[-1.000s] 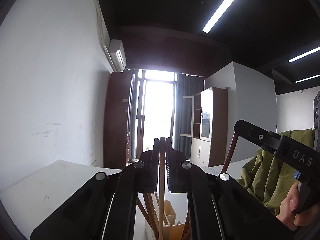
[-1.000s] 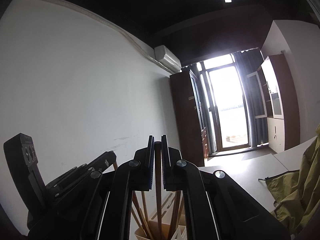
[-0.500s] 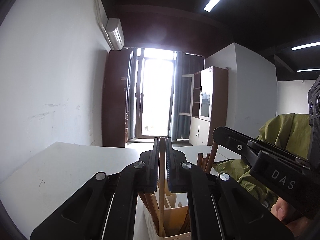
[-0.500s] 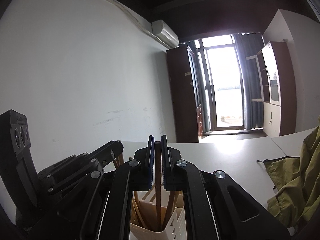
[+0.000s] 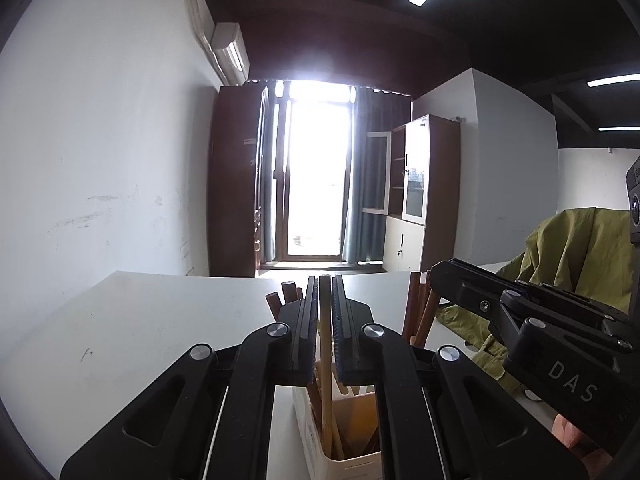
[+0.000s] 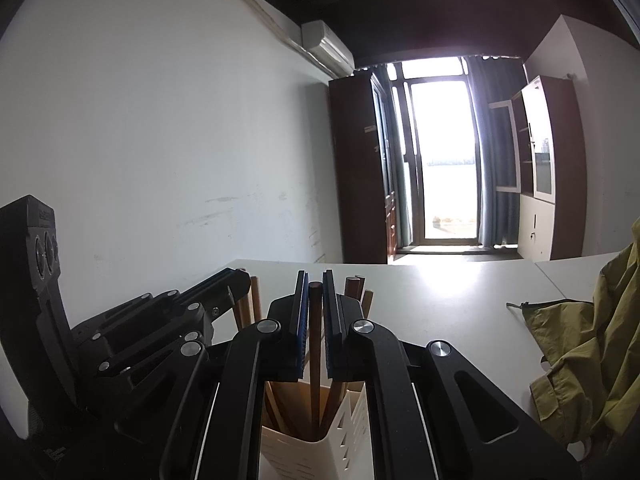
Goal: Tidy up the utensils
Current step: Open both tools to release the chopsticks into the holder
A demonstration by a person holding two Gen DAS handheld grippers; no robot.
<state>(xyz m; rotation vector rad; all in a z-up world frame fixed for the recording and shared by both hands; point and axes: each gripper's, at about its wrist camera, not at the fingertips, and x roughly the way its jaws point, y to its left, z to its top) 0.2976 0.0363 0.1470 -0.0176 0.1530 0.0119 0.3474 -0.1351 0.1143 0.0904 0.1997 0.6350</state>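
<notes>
A white table [image 5: 132,320] ran out toward a bright balcony door [image 5: 316,184], white wall to the left. The left gripper [image 5: 325,300] was clamped tight on a pale chopstick [image 5: 326,364], and the right gripper [image 6: 315,300] was pinched just as tight on a dark chopstick [image 6: 315,344]. Both had dropped and tipped forward over the past second, so the holder [image 6: 340,436] that barely peeked in earlier now sat square beneath them. Each stick's lower end looked to be inside the white slotted holder already, though the bottom was hidden. Several more chopsticks [image 6: 354,286] stood in it, leaning, tops above the rim. Release seemed close. An olive jacket [image 6: 592,340] lay heaped to the right, apart from the holder.
</notes>
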